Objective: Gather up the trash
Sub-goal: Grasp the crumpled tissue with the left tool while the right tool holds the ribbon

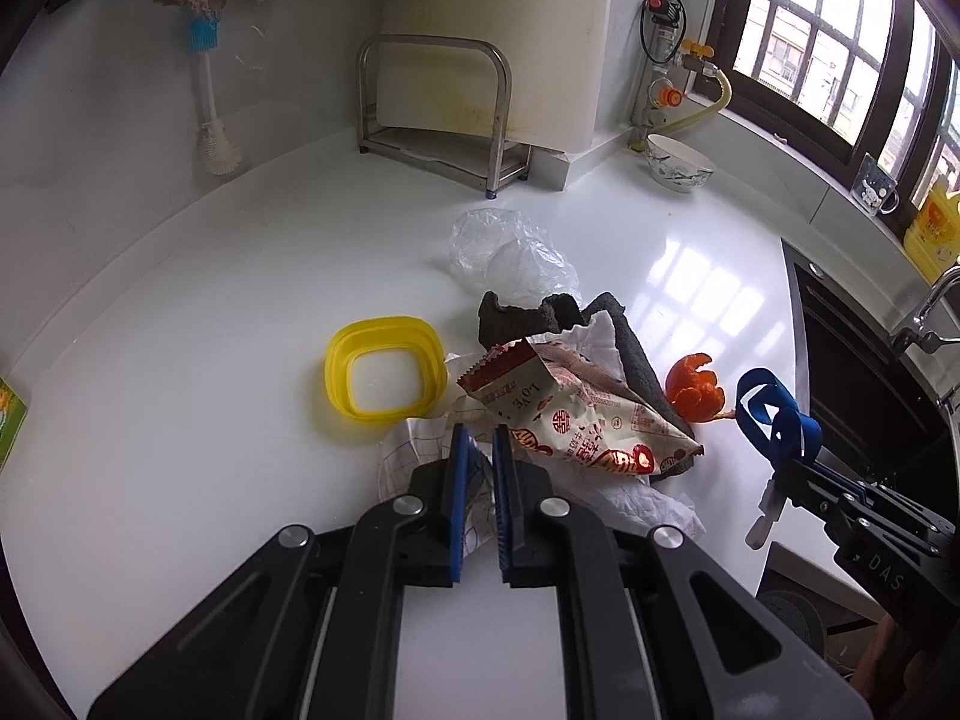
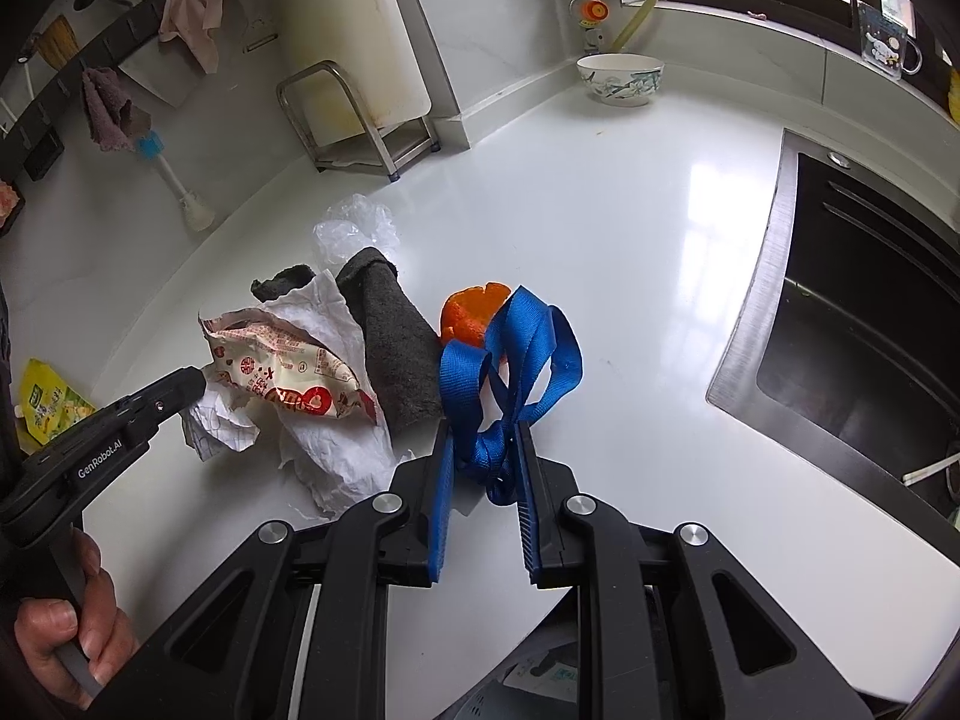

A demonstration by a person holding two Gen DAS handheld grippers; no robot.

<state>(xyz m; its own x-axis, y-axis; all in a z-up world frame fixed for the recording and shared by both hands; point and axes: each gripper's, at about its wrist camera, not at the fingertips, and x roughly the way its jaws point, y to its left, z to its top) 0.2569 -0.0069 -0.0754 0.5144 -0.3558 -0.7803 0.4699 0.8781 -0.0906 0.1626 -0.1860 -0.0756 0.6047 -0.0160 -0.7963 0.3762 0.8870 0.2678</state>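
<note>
Early in the job, by the look of it: most trash still on the white glossy tabletop (image 1: 180, 330), no bin identifiable in either view.

Right hand-held gripper (image 2: 480, 450) pinching a blue webbing strap (image 2: 510, 360), lifted off the surface w/ loops sticking up above the pads; woven, flat, floppy, knotted near the grip. Looks like the one item picked so far.

Left hand-held gripper (image 1: 480, 450) w/ pads nearly pressed together, narrow gap, tips on crumpled grid-print paper (image 1: 414, 450) at the pile edge. Paper reaches into the gap, but can't tell if actually clamped.

Left to collect, approx:
- snack wrapper (image 1: 576, 420): torn open, crinkly film, red/cream print, lying on top of the pile
- white tissue/paper (image 2: 336, 450): thin, wrinkled, under the wrapper
- dark grey cloth (image 2: 396, 348): thick, felt-like, rolled and folded, touching the paper
- orange peel (image 1: 696, 390): curled, stiff, pitted skin, just beside the cloth
- clear plastic bag (image 1: 510, 252): thin, scrunched, behind the pile
- yellow plastic ring (image 1: 384, 369): square-ish w/ rounded corners, ridged, rigid, open middle; trash or not, unclear

Black sink (image 2: 840, 330) to the right, ceramic bowl (image 2: 621, 78) at the back, both well apart from the pile.
</note>
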